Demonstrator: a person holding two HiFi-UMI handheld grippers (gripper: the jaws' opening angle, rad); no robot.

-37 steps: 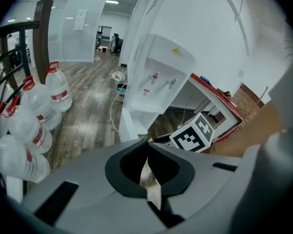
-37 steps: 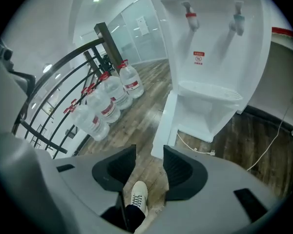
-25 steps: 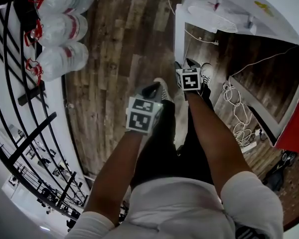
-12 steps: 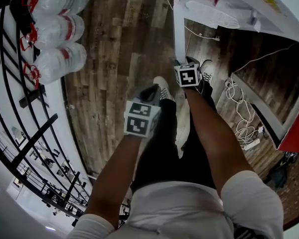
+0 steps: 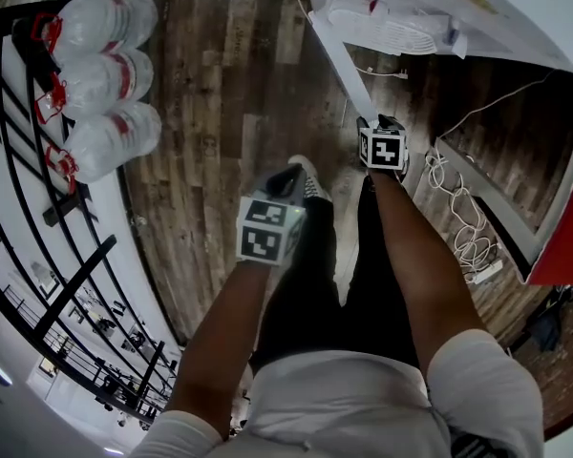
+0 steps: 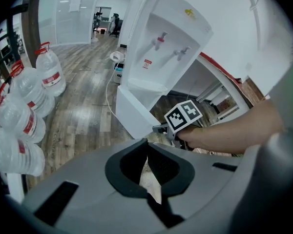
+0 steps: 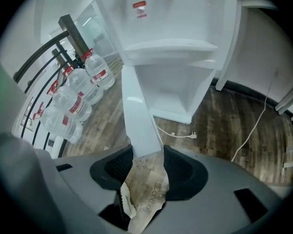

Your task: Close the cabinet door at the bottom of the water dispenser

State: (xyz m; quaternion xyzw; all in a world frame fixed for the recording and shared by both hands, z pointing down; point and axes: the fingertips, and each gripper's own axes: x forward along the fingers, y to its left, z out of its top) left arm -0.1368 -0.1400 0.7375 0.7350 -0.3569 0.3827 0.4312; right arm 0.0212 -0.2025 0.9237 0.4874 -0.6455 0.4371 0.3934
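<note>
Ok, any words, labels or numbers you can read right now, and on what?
Nothing reads clearly.
Red-and-white sticker on the water dispenser: too small.
Red labels on the water bottles: blurred.
Yellow mark on the dispenser's top: illegible.
Faint print seen under the right tool's jaws: blurred.
Marker cube on the right tool: square patterns, no words.
Cabinet door: no print visible.

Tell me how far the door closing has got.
Done: the right hand-held gripper grips the door by its edge. In hand: the door stands wide open from the cabinet. Left: swing it fully shut. The left hand-held gripper is shut and empty.
</note>
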